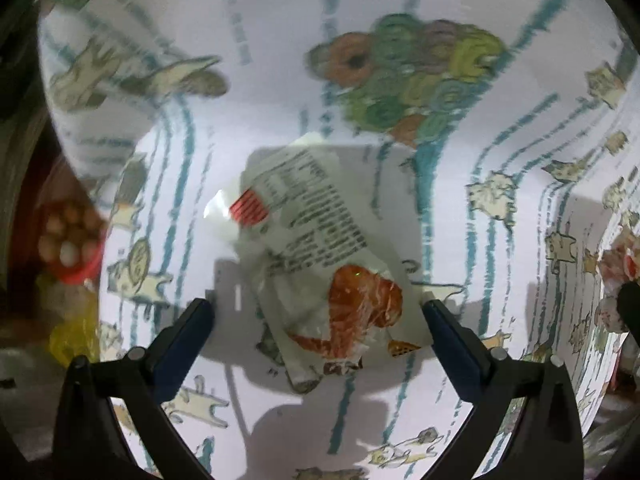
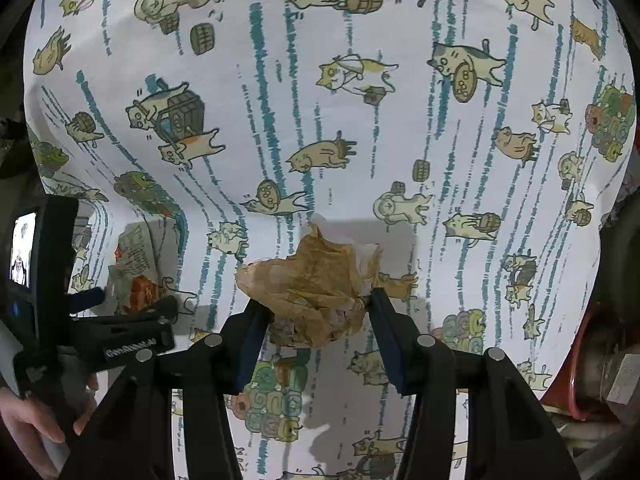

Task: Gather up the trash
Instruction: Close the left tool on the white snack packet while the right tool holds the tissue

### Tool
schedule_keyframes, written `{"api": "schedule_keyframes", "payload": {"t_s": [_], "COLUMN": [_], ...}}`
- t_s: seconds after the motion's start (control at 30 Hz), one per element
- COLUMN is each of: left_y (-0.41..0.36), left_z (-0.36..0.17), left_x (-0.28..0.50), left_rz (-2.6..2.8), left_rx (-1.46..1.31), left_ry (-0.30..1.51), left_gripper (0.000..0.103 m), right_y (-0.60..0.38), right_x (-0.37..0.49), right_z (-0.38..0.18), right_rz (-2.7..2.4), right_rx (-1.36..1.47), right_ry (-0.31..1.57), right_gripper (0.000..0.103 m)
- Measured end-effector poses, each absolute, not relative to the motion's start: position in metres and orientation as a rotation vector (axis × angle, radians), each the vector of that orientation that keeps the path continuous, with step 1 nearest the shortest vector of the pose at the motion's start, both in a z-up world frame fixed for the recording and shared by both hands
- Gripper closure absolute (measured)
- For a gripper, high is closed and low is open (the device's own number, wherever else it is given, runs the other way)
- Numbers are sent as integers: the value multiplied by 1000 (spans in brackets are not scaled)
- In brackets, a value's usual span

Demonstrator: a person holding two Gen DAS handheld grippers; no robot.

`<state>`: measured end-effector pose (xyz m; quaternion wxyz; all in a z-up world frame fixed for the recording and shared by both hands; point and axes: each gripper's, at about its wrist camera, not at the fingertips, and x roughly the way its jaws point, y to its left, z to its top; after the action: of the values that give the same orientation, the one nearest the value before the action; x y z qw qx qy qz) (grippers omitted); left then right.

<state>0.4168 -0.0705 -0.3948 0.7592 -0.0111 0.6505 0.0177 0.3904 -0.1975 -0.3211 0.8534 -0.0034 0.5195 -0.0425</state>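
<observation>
- Two views examined; left wrist view first. A flat snack wrapper (image 1: 320, 248) lies on the cat-print tablecloth (image 1: 500, 128), directly below the left gripper (image 1: 320, 304).
- The wrapper is judged light, thin and slippery film, limp rather than stiff, and partly translucent with an orange printed patch. It should crumple without harm. The best hold is judged to be across its lower, slightly crumpled end, where folds stand up from the cloth; the smooth printed end lies flat and offers little to pinch.
- The left gripper points down at the wrapper with its jaws wide apart, one on each side of the wrapper's lower end. Nothing is clamped. Whether the tips touch the cloth cannot be told.
- Beyond the wrapper, off the cloth's left edge, sits a red container (image 1: 76, 248) of round items, blurred.
- Right wrist view. A crumpled brown paper ball (image 2: 312, 292) sits between the jaws of the right gripper (image 2: 316, 304), which are closed about halfway onto its sides. The ball appears held clear of the cloth, casting a shadow behind it.
- The paper is judged very light, soft and springy; a squeeze across its bulk suits it, and tearing is of no concern.
- The right gripper tilts steeply down. Left of the paper ball, the person's hand (image 2: 36, 420) holds the left gripper over the wrapper.
</observation>
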Motion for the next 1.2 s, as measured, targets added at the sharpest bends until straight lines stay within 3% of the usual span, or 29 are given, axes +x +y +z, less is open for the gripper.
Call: {"api": "schedule_keyframes", "payload": {"t_s": [0.1, 0.17, 0.27, 0.33, 0.37, 0.53, 1.1, 1.2], "left_y": [-68, -60, -41, -39, -38, -24, -18, -24], "left_z": [-393, -392, -381, -373, -368, -356, -316, -303], "left_x": [412, 408, 405, 405, 405, 405, 394, 389], "left_rz": [22, 31, 39, 21, 4, -56, -207, -257], "left_rx": [-21, -15, -19, -2, -3, -102, -219, -203], "left_ry": [1412, 1410, 1400, 1392, 1384, 1339, 1244, 1213], "left_gripper": [0, 7, 27, 52, 55, 59, 60, 76], "right_y": [-198, -197, -195, -194, -193, -193, -214, -207], "right_x": [386, 384, 383, 380, 379, 378, 377, 373], "right_z": [-317, -314, -311, -309, -309, -310, -304, -296], "right_rz": [-95, -92, -87, -87, -84, -89, -59, -26], "right_rx": [-23, -26, -18, -24, -32, -43, 175, 158], "right_ry": [1080, 1073, 1066, 1062, 1062, 1064, 1064, 1052], "right_gripper": [50, 50, 50, 50, 50, 50, 50, 50]}}
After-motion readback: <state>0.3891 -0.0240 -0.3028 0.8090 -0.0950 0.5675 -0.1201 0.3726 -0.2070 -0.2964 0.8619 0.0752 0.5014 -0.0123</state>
